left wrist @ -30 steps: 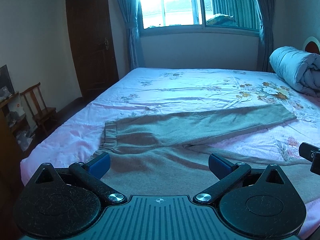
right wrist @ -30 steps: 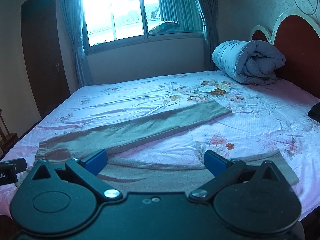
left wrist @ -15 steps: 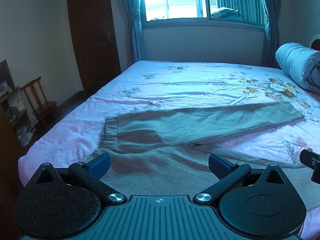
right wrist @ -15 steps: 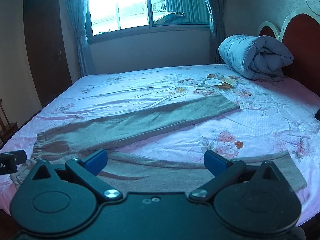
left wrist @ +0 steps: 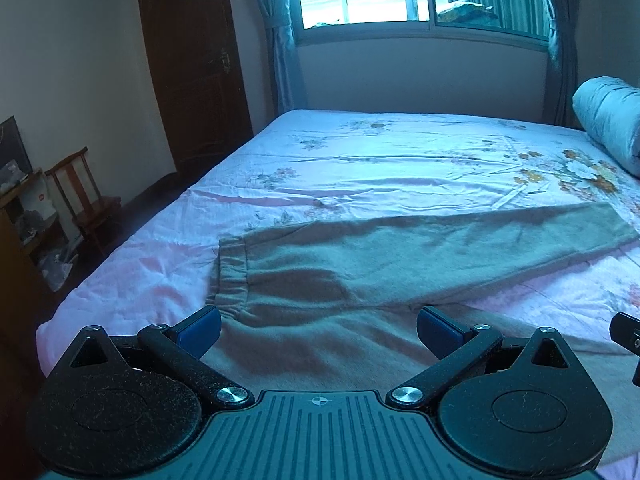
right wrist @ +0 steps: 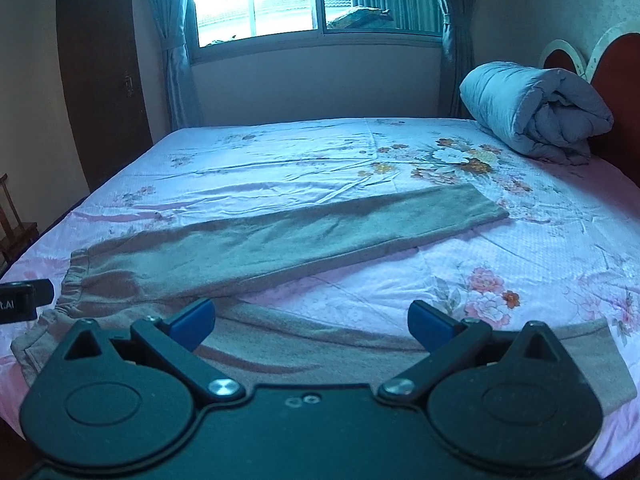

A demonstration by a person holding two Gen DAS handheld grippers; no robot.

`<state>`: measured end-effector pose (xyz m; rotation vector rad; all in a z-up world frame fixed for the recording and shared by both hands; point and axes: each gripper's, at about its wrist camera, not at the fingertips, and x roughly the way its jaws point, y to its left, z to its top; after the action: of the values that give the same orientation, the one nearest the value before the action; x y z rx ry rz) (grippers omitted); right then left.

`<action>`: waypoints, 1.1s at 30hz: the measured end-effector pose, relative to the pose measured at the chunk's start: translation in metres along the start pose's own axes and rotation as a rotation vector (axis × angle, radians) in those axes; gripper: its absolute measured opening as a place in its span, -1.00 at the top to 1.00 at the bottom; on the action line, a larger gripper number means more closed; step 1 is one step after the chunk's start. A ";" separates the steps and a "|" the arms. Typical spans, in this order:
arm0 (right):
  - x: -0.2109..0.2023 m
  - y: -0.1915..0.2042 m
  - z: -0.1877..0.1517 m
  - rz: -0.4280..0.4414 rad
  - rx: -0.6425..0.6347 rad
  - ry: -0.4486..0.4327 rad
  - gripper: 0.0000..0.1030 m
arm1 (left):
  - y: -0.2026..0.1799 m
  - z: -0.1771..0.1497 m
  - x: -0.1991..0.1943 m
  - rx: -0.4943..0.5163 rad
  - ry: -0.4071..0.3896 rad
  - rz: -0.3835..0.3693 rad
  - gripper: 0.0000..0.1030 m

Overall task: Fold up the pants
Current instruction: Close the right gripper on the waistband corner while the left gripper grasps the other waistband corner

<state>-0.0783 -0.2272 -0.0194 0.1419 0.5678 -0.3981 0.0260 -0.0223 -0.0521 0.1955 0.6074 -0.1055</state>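
Left wrist cam: left claw (left wrist: 318, 326) is wide apart, holding nothing. Its blue pads (left wrist: 199, 330) hang just over the pants (left wrist: 360, 256), near the waist end w/ the stretchy band. Can't tell if they touch the cloth.

Right wrist cam: right claw (right wrist: 310, 322) is wide apart too, nothing in it. It sits over the near leg of the pants (right wrist: 280, 240), more toward the leg end.

Pants are gray-tan & lie flat on the bed (right wrist: 320, 160). Waist is on the left. One leg runs up & to the right across the sheet. Other leg lies along the near edge, under both claws. Legs spread apart like a V, w/ pink flower sheet showing between them.

Farther out, a rolled blue quilt (right wrist: 532, 112) sits at the right, by the red headboard (right wrist: 616, 80). Window (right wrist: 288, 0) w/ curtains is at the back. Dark door (left wrist: 192, 68) & a small chair (left wrist: 80, 192) stand at the left of the bed.
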 end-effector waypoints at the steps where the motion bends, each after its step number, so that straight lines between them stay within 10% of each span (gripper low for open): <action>1: 0.005 0.003 0.003 0.005 -0.010 0.003 -0.89 | 0.002 0.003 0.007 0.003 0.003 0.002 -1.00; 15: 0.116 0.053 0.064 0.346 -0.410 0.057 -0.87 | 0.079 0.059 0.164 0.152 0.092 -0.049 -1.00; 28: 0.262 0.105 0.103 0.488 -0.617 0.268 0.43 | 0.135 0.088 0.330 0.213 0.181 -0.182 -0.92; 33: 0.314 0.126 0.112 0.519 -0.729 0.334 0.59 | 0.130 0.081 0.379 0.315 0.230 -0.214 -0.76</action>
<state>0.2692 -0.2416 -0.0953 -0.3491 0.9411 0.3561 0.4005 0.0719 -0.1859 0.4515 0.8390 -0.3912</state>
